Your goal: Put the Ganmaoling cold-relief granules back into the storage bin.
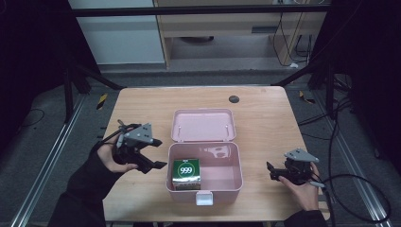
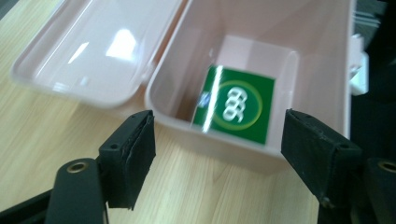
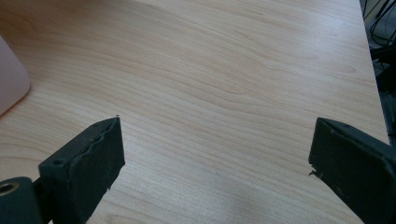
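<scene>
Here we hold both claws released — left claw beside the open pink box with its green carton, right claw over bare tabletop.

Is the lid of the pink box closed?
No, the pink box is open: its lid lies flipped back flat on the table, and the green packet sits inside.
</scene>
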The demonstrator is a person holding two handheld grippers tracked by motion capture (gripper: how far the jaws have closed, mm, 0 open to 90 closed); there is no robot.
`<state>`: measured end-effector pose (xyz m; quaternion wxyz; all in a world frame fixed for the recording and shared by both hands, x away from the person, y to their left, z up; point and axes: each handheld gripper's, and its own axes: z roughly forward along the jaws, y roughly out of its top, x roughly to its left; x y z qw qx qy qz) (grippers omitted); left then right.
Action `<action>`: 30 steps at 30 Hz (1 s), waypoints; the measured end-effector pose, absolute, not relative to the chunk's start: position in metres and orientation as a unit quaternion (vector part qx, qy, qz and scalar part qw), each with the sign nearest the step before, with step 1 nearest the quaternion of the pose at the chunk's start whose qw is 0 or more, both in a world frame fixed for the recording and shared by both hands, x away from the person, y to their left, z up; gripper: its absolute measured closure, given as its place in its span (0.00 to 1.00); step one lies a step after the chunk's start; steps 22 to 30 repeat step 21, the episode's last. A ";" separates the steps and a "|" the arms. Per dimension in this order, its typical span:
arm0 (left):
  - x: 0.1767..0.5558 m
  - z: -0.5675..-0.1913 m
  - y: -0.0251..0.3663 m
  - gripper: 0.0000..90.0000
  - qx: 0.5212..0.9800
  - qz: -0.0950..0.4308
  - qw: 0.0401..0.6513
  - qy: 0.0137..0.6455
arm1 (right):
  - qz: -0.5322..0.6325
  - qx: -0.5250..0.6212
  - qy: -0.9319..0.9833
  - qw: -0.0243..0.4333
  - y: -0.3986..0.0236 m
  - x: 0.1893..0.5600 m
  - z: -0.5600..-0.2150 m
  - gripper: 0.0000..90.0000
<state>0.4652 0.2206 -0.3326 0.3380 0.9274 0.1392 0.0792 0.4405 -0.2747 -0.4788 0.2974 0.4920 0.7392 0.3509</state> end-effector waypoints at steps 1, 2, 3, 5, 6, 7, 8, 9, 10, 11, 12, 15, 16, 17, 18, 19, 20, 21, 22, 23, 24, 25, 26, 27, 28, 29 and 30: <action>0.464 -0.338 0.228 0.28 0.926 0.080 0.337 0.151 | 0.350 0.492 0.740 0.297 -0.275 0.440 -0.479 0.04; 0.462 -0.343 0.235 0.28 0.923 0.081 0.338 0.164 | 0.350 0.490 0.741 0.298 -0.274 0.440 -0.479 0.04; 0.462 -0.349 0.242 0.29 0.919 0.082 0.342 0.177 | 0.351 0.491 0.740 0.297 -0.274 0.440 -0.479 0.04; 0.461 -0.364 0.255 0.30 0.912 0.084 0.344 0.207 | 0.349 0.490 0.741 0.299 -0.273 0.440 -0.480 0.04; 0.460 -0.370 0.258 0.30 0.910 0.083 0.344 0.218 | 0.349 0.490 0.740 0.299 -0.273 0.440 -0.480 0.04; 0.460 -0.377 0.262 0.30 0.907 0.082 0.343 0.230 | 0.350 0.490 0.740 0.300 -0.274 0.440 -0.480 0.04; 0.461 -0.385 0.266 0.30 0.906 0.083 0.338 0.242 | 0.351 0.490 0.740 0.300 -0.274 0.440 -0.480 0.04; 0.461 -0.393 0.268 0.30 0.902 0.086 0.337 0.256 | 0.351 0.490 0.739 0.301 -0.274 0.440 -0.480 0.04; 0.462 -0.401 0.271 0.30 0.898 0.087 0.338 0.269 | 0.350 0.490 0.739 0.302 -0.274 0.440 -0.480 0.04; 0.463 -0.409 0.274 0.30 0.894 0.087 0.337 0.281 | 0.349 0.492 0.739 0.300 -0.273 0.440 -0.480 0.04; 0.464 -0.419 0.276 0.30 0.891 0.088 0.333 0.295 | 0.347 0.490 0.741 0.302 -0.273 0.440 -0.481 0.04; 0.468 -0.440 0.281 0.32 0.892 0.079 0.314 0.317 | 0.342 0.490 0.743 0.302 -0.272 0.440 -0.482 0.04; 0.469 -0.443 0.283 0.31 0.892 0.085 0.304 0.324 | 0.339 0.492 0.743 0.301 -0.272 0.440 -0.483 0.05; 0.471 -0.447 0.285 0.31 0.889 0.090 0.297 0.336 | 0.339 0.494 0.742 0.301 -0.272 0.440 -0.484 0.05; 0.472 -0.450 0.288 0.31 0.884 0.091 0.299 0.347 | 0.339 0.495 0.741 0.301 -0.272 0.440 -0.484 0.05; 0.474 -0.453 0.291 0.32 0.878 0.091 0.305 0.359 | 0.340 0.499 0.739 0.299 -0.273 0.440 -0.485 0.05; 0.475 -0.456 0.293 0.32 0.870 0.095 0.308 0.372 | 0.339 0.502 0.738 0.299 -0.274 0.440 -0.486 0.05; 0.477 -0.460 0.295 0.33 0.865 0.105 0.306 0.384 | 0.337 0.505 0.736 0.299 -0.276 0.440 -0.487 0.05; 0.477 -0.460 0.295 0.33 0.865 0.105 0.306 0.384 | 0.337 0.505 0.736 0.299 -0.276 0.440 -0.487 0.05; 0.477 -0.460 0.295 0.33 0.865 0.105 0.306 0.384 | 0.337 0.505 0.736 0.299 -0.276 0.440 -0.487 0.05; 0.477 -0.460 0.295 0.33 0.865 0.105 0.306 0.384 | 0.337 0.505 0.736 0.299 -0.276 0.440 -0.487 0.05; 0.477 -0.460 0.295 0.33 0.865 0.105 0.306 0.384 | 0.337 0.505 0.736 0.299 -0.276 0.440 -0.487 0.05; 0.477 -0.460 0.295 0.33 0.865 0.105 0.306 0.384 | 0.337 0.505 0.736 0.299 -0.276 0.440 -0.487 0.05; 0.477 -0.460 0.295 0.33 0.865 0.105 0.306 0.384 | 0.337 0.505 0.736 0.299 -0.276 0.440 -0.487 0.05; 0.477 -0.460 0.295 0.33 0.865 0.105 0.306 0.384 | 0.337 0.505 0.736 0.299 -0.276 0.440 -0.487 0.05; 0.477 -0.460 0.295 0.33 0.865 0.105 0.306 0.384 | 0.337 0.505 0.736 0.299 -0.276 0.440 -0.487 0.05; 0.477 -0.460 0.295 0.33 0.865 0.105 0.306 0.384 | 0.337 0.505 0.736 0.299 -0.276 0.440 -0.487 0.05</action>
